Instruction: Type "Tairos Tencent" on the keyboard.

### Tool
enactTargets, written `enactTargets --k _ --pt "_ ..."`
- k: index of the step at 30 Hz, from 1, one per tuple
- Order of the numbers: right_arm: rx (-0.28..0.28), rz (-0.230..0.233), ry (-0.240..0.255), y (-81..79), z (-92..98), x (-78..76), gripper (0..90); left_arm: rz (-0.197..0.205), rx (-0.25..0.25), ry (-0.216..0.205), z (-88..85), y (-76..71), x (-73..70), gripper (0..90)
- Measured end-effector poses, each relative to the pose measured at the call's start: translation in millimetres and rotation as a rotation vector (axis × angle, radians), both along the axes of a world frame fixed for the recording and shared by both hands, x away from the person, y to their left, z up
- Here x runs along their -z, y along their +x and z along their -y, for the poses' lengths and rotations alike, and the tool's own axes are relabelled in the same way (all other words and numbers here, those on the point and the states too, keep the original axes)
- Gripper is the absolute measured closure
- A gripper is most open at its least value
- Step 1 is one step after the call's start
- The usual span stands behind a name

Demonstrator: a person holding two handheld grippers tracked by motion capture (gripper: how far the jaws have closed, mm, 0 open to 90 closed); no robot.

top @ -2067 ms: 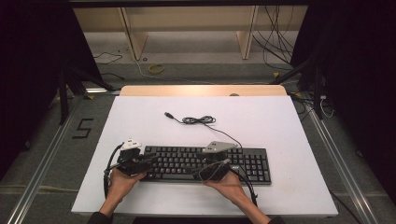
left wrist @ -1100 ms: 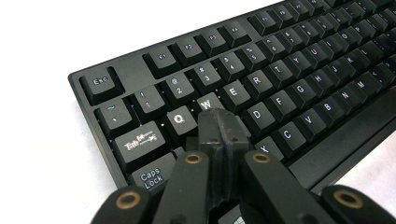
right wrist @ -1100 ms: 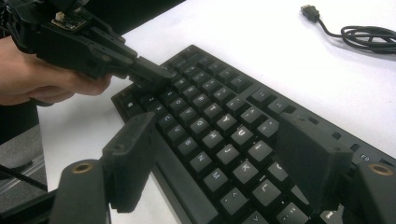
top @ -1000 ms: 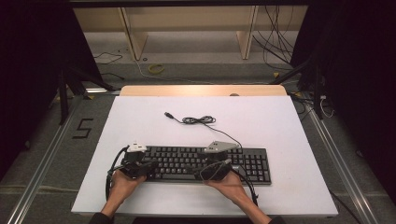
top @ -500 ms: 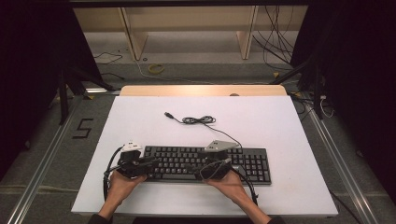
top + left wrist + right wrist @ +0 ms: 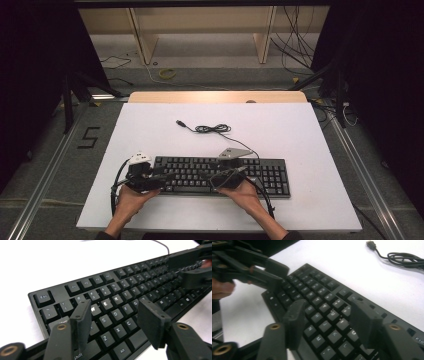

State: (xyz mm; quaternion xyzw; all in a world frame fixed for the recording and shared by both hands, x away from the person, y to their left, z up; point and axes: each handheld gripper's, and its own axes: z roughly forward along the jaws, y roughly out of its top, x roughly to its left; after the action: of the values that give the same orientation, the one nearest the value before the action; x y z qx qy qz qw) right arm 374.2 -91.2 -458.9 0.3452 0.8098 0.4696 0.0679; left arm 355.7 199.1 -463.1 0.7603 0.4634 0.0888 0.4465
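A black keyboard (image 6: 260, 172) lies across the near half of the white table, and its keys show in the left gripper view (image 6: 112, 300) and the right gripper view (image 6: 322, 302). My left gripper (image 6: 164, 178) hovers over the keyboard's left end. Its jaws have just been opening, and they stand apart above the letter keys (image 6: 116, 322) with nothing held. My right gripper (image 6: 206, 177) points left over the middle keys. Its jaws have just been closing but still stand apart (image 6: 329, 322), empty. The two grippers face each other.
The keyboard's cable (image 6: 212, 128) lies coiled behind it, ending in a USB plug (image 6: 371, 244). A white table (image 6: 310, 130) extends bare behind and to both sides. A wooden strip (image 6: 215, 97) runs along the far edge, with shelving and floor cables beyond.
Both hands stay at the keyboard. The left gripper has shifted slightly at the keyboard's left end, and the right hand has kept its place.
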Motion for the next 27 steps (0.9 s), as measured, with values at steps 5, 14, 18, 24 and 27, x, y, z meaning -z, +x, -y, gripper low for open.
enactTargets --k 5,14,18,24,27 --pt "0.014 -0.006 -0.024 5.8 -2.5 1.9 61.0 0.027 0.006 -0.018 -1.3 -3.7 -2.3 39.9" --pt "0.028 -0.005 -0.076 13.1 -8.4 2.6 79.8 0.054 0.016 -0.036 0.5 -9.1 -3.1 35.3" --pt "0.035 -0.012 -0.105 16.2 -10.2 6.2 86.5 0.063 0.022 -0.041 1.3 -11.5 -2.9 34.4" --pt "0.032 -0.026 -0.136 17.9 -13.7 11.1 90.0 0.069 0.022 -0.043 0.5 -14.6 -2.6 33.2" --pt "0.035 -0.031 -0.147 19.1 -14.4 12.9 90.0 0.07 0.021 -0.044 -0.3 -15.6 -2.6 32.8"
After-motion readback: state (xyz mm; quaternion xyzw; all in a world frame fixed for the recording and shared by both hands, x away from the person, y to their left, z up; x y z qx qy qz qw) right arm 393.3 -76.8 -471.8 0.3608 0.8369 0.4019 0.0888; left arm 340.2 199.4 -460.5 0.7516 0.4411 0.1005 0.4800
